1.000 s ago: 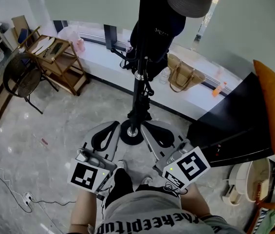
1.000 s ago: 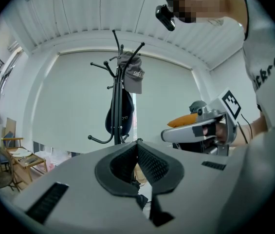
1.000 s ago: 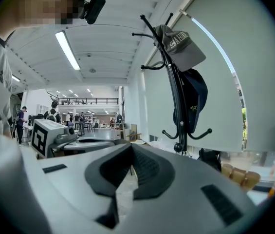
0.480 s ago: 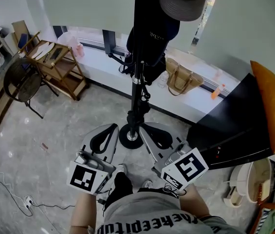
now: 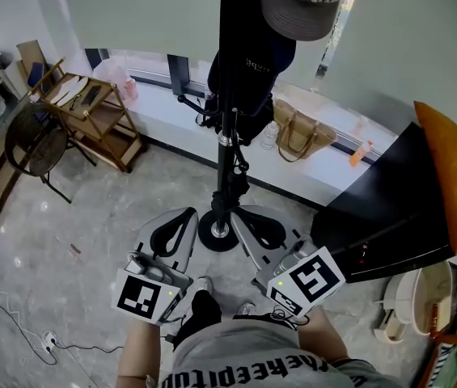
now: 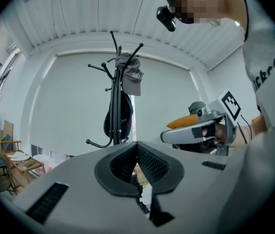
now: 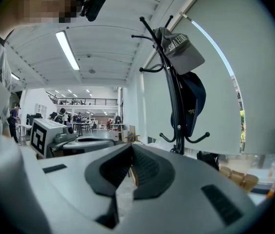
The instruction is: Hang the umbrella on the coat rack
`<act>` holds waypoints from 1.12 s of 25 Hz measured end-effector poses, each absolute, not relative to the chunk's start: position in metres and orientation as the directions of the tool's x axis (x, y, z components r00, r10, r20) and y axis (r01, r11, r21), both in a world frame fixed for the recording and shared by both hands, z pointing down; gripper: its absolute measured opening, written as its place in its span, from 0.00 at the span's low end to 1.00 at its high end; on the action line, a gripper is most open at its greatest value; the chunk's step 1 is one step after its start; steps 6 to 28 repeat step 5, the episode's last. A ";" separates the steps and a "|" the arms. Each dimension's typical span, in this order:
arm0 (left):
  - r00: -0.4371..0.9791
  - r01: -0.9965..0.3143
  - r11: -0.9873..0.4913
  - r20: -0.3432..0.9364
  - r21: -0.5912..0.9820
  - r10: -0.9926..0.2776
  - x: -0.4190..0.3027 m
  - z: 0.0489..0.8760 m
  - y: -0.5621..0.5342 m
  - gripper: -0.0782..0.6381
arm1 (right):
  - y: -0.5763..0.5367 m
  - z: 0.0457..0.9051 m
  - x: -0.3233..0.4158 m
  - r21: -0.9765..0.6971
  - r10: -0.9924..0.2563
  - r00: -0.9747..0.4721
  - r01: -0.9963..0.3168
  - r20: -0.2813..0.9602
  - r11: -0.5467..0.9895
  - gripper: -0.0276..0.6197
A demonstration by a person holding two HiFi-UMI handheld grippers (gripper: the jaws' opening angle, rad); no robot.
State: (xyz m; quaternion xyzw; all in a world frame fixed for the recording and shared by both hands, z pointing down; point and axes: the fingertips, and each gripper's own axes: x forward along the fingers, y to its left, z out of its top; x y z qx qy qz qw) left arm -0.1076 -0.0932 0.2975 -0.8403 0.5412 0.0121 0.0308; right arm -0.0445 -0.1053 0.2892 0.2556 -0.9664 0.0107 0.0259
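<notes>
The black coat rack [image 5: 230, 136] stands straight ahead on its round base [image 5: 216, 233]. A grey cap [image 5: 301, 2] and a dark navy item [image 5: 248, 59] hang on it. I cannot make out an umbrella for certain; a black object [image 5: 204, 107] lies on the window ledge behind the pole. My left gripper [image 5: 186, 212] and right gripper [image 5: 241, 211] are held level side by side, just short of the base. Both are shut with nothing between the pads. The rack [image 6: 115, 96] also fills the left gripper view, and the right gripper view shows the rack [image 7: 174, 96] too.
A wooden shelf cart [image 5: 90, 107] and a round black chair [image 5: 38, 132] stand at the left. A tan handbag [image 5: 301, 136] sits on the ledge. At the right is a black cabinet [image 5: 390, 208] with an orange cushion [image 5: 454, 176]. A cable [image 5: 18, 330] trails on the floor.
Both grippers have stayed where they were. The head view has tilted up a little, so a hook arm of the rack now shows at the top.
</notes>
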 end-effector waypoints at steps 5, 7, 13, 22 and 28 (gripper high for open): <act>0.419 -0.908 -0.417 -0.054 -0.036 -0.906 -0.109 0.297 -0.099 0.13 | -0.111 0.289 -0.047 -0.006 -0.496 -0.867 -0.497 0.056 0.868 0.06; 0.419 -0.908 -0.417 -0.054 -0.036 -0.906 -0.109 0.297 -0.099 0.13 | -0.111 0.289 -0.047 -0.006 -0.496 -0.867 -0.497 0.056 0.868 0.06; 0.419 -0.908 -0.417 -0.054 -0.036 -0.906 -0.109 0.297 -0.099 0.13 | -0.111 0.289 -0.047 -0.006 -0.496 -0.867 -0.497 0.056 0.868 0.06; 0.419 -0.908 -0.417 -0.054 -0.036 -0.906 -0.109 0.297 -0.099 0.13 | -0.111 0.289 -0.047 -0.006 -0.496 -0.867 -0.497 0.056 0.868 0.06; 0.419 -0.908 -0.417 -0.054 -0.036 -0.906 -0.109 0.297 -0.099 0.13 | -0.111 0.289 -0.047 -0.006 -0.496 -0.867 -0.497 0.056 0.868 0.06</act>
